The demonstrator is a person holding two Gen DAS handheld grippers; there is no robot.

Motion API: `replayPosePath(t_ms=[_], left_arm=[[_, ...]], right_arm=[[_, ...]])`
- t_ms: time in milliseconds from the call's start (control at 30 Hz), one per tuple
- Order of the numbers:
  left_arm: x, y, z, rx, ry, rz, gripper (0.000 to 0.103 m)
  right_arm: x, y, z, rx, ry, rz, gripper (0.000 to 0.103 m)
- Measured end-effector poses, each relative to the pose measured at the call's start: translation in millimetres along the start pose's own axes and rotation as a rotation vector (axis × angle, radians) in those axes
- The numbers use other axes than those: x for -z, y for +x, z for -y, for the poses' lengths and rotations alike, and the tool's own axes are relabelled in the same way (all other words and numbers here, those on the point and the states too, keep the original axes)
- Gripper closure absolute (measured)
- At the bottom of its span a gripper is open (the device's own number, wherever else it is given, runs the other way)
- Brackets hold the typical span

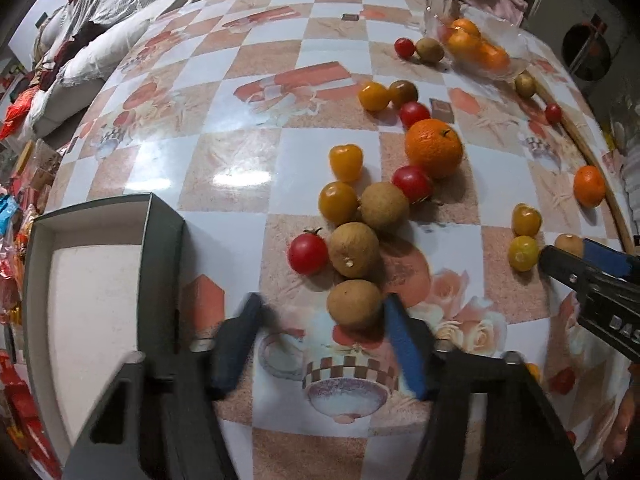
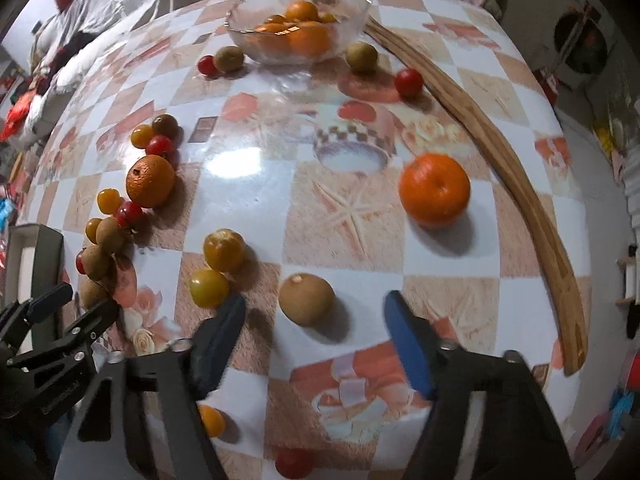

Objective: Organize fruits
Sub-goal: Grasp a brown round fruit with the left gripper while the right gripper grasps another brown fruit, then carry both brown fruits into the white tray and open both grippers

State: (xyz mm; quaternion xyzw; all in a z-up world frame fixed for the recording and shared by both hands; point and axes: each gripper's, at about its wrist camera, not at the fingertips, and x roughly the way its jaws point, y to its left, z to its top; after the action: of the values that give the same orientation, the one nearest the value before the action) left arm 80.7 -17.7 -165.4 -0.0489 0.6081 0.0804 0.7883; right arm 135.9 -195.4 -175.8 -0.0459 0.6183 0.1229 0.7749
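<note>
Left hand-held gripper [image 1: 324, 312]: jaws apart, a brown longan [image 1: 354, 303] between them, touching the blue pad on one side. Right hand-held gripper [image 2: 314, 312]: jaws apart around another longan [image 2: 306, 298], no contact. Glass bowl [image 2: 348, 20] of oranges stands near the worktop [image 2: 248, 184] far edge.

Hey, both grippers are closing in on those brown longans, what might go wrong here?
The left gripper has a longan against one finger only, so closing could roll it into the longan behind it. The right gripper stands wide around its longan, which could slip toward the yellow tomato.
</note>
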Motion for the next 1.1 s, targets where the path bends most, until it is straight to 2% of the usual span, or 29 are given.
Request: replayPosePath(t_ms=[33, 67, 100, 333, 567, 833, 1100], left_arm=[[0.4, -0.5, 0.8, 0.004, 0.002, -0.001, 0.054], [0.5, -1.7, 2.8, 0.014, 0.007, 0.005, 0.065], [0.6, -3.0, 5.2, 0.028, 0.016, 0.012, 0.075], [10.4, -14.8, 4.1, 0.065, 0.020, 0.017, 0.075], [14.5, -44.6, -13.9, 0.097, 0.007, 0.048, 0.075], [17.2, -76.9, -56.4, 0.089, -0.037, 0.082, 0.075], [28.6, -88.3, -131.3, 0.013, -0.130, 0.101, 0.075]], right_arm=[[-1.9, -0.1, -2.7, 0.007, -0.014, 0.007, 0.053], [-6.0, 2.3, -8.6, 0.005, -0.020, 0.012, 0.069], [-7.5, 2.2, -9.1, -0.004, -0.024, 0.016, 0.074], [-2.8, 0.2, 10.9, -0.078, 0.081, -0.003, 0.073], [15.0, -18.1, 6.5, -0.097, 0.070, -0.016, 0.073], [12.0, -42.0, -44.3, -0.158, -0.015, -0.006, 0.073], [-1.0, -54.1, -130.1, -0.243, -0.151, -0.003, 0.073]])
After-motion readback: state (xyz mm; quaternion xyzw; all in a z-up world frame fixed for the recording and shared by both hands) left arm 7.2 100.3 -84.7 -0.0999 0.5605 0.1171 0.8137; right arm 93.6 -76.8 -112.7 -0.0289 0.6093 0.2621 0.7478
